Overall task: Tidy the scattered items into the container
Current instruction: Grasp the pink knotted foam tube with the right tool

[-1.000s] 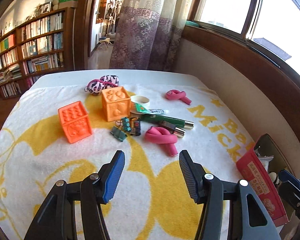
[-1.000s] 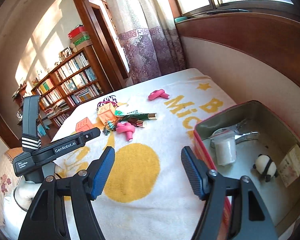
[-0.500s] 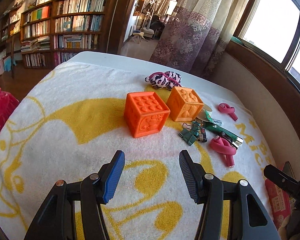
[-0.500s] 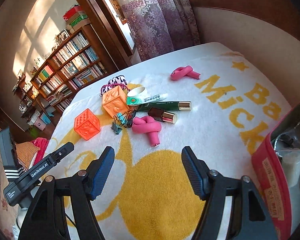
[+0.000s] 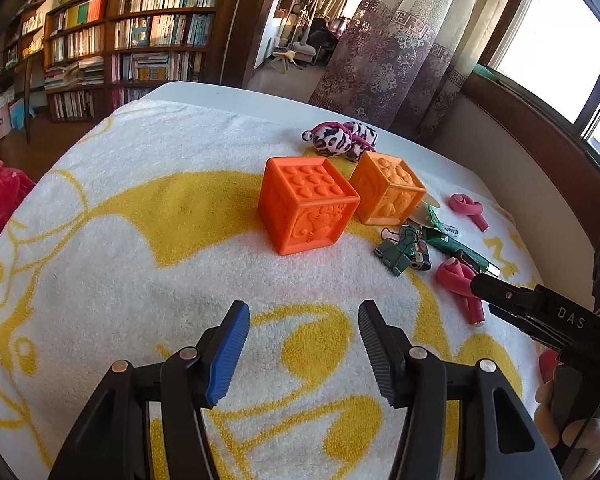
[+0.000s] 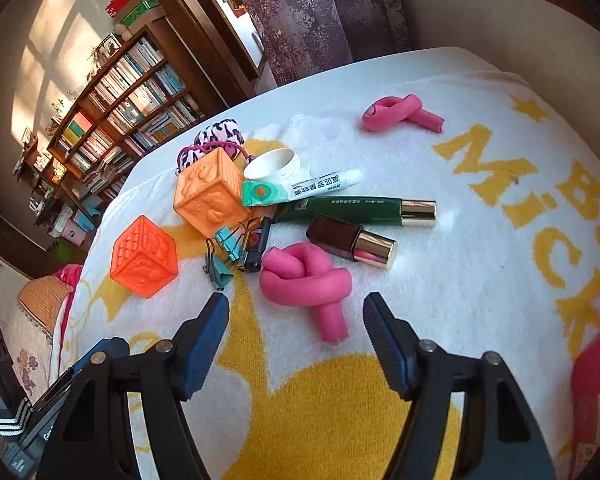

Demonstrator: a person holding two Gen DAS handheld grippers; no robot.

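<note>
My left gripper [image 5: 302, 334] is open and empty over the towel, a short way in front of the darker orange cube [image 5: 306, 209]. A paler orange cube [image 5: 388, 187] stands just behind that one. In the right wrist view my right gripper [image 6: 296, 318] is open, just short of a knotted pink foam roller [image 6: 306, 278] whose tail reaches toward the gap between its jaws. Around it lie a dark lipstick [image 6: 352, 242], a green tube [image 6: 360, 210], a white ointment tube [image 6: 300, 190], teal binder clips [image 6: 220, 258] and a second pink roller [image 6: 400, 114]. The red container's corner [image 6: 596, 392] shows at the lower right.
A yellow-and-white towel [image 5: 140, 240] covers the table. A leopard-print scrunchie [image 5: 340, 138] lies at the far edge and a white tape ring [image 6: 274, 164] sits behind the paler cube. Bookshelves, a curtain and a wall bench surround the table.
Both grippers have swung left and sunk toward the pile. The container has slid almost out of the right wrist view, and the darker cube now sits centred ahead of the left gripper.
</note>
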